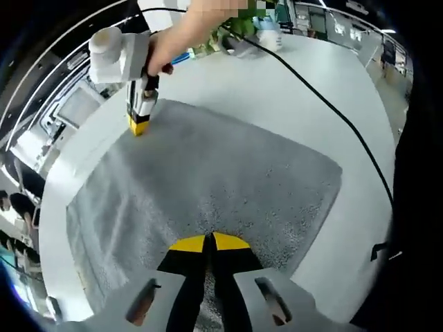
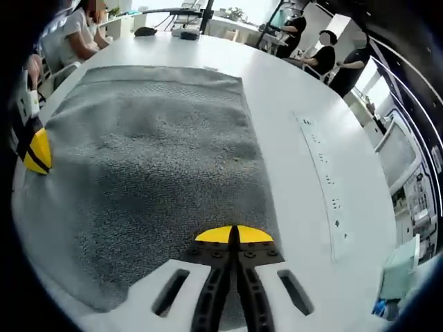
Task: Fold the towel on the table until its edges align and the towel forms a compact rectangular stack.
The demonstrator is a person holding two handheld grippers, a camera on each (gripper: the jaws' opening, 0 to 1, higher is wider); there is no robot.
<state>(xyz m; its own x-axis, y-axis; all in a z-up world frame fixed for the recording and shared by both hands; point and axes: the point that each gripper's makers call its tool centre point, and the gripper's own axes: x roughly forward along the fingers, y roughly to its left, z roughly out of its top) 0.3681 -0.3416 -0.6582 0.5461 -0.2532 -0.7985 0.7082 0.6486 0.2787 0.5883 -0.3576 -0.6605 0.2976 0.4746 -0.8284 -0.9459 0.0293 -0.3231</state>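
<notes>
Left gripper view, near to far:
- Left claw (image 1: 210,241): yellow-tipped jaws pressed together, sitting on the near edge of the towel (image 1: 208,180); cannot tell whether cloth is pinched between them.
- Towel: grey, spread flat on the white bench (image 1: 304,90), near corner under the jaws, far corner reaching the other claw.
- Right claw (image 1: 138,124): entering from above, tip down on the far corner of the towel, held by a hand (image 1: 163,55); jaws look closed, grip on cloth not clear.
- Black cable (image 1: 332,111): trailing across the bench past the towel's right side.
- Green and pale items at the far bench edge, too blurred to name.

Right gripper view, near to far:
- Right claw (image 2: 234,235): jaws shut together over the towel's (image 2: 152,145) near right edge; pinch on cloth not discernible.
- Towel: flat, one layer, covering the left half of the bench (image 2: 304,90).
- Left claw (image 2: 36,151): yellow tip at the left edge of the towel.
- Row of small marks along the bench at right.
- Seated people (image 2: 325,59) beyond the far edge.
</notes>
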